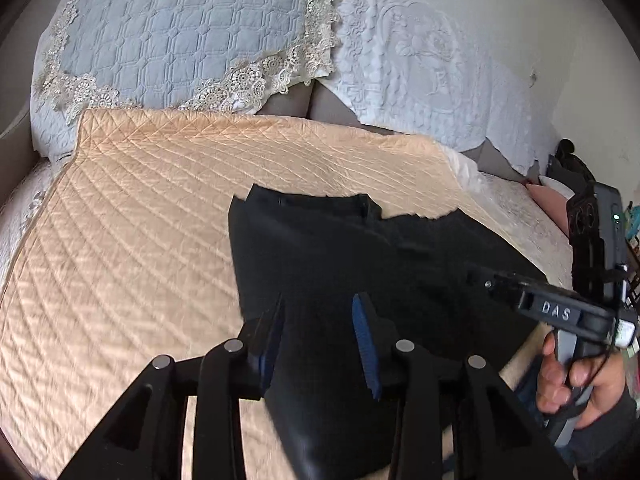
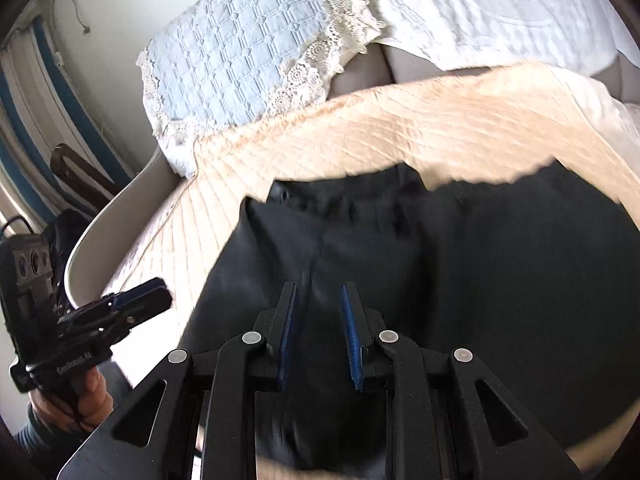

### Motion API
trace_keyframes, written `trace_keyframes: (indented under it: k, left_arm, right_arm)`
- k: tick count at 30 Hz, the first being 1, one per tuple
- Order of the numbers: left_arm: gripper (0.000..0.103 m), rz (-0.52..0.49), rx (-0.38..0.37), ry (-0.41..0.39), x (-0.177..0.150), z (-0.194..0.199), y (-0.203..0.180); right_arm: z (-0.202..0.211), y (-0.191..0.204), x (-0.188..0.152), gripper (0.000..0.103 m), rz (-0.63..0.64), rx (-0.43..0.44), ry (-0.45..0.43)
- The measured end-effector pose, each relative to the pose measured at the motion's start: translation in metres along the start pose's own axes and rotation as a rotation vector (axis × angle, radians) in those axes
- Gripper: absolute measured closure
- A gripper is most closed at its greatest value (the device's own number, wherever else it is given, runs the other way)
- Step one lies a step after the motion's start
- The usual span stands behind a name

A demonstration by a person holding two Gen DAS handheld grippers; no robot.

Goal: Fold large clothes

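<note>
while both grippers (image 1: 320, 320) (image 2: 318, 312) gape, black trousers (image 1: 360, 256) overhang the quilt's (image 1: 140, 220) near edge.

We see the trousers (image 1: 360, 256) lying on the quilt (image 1: 140, 220) on the bed, pillows (image 1: 180, 36) behind them.

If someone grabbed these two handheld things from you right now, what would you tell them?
Left tool: open, holding nothing, above the near part of the dark trousers.
Right tool: open, holding nothing, over the same trousers.
Trousers lie on the peach quilt on the bed, waistband away from you, lace-edged pillow behind.
Done: garment laid out; whether any fold is made is unclear.
Left: grip the fabric, fold it, tidy.
</note>
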State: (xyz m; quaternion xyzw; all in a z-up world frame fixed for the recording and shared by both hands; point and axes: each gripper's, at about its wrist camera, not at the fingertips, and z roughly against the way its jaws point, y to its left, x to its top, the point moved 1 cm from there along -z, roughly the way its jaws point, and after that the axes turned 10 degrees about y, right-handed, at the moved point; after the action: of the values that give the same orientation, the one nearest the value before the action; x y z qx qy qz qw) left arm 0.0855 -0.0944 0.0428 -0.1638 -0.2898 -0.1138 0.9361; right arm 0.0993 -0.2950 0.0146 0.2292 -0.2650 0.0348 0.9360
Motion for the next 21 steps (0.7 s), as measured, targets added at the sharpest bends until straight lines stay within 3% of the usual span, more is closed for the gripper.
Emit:
trace_keyframes:
  k: [3,6,11,16,21]
  left_arm:
    - [0.066,0.005,0.035,0.029,0.012,-0.032,0.002]
    - [0.065,0.018,0.044,0.085,0.0,-0.065,0.011]
    - [0.068,-0.013,0.041,0.04,-0.013,-0.064,0.014]
    - [0.069,0.005,0.059,0.043,-0.009,-0.045,0.009]
    - [0.069,-0.012,-0.034,0.006,-0.044,0.002,-0.003]
  right_arm:
    - [-0.037,-0.023,0.013,0.081,-0.054,-0.08,0.046]
    - [-0.06,-0.043,0.003,0.084,-0.099,-0.089,0.088]
    - [-0.061,-0.044,-0.002,0.084,-0.058,-0.102,0.062]
    - [-0.03,-0.04,-0.001,0.084,-0.093,-0.095,0.051]
    - [0.027,-0.007,-0.042,0.084,0.021,0.002,-0.032]
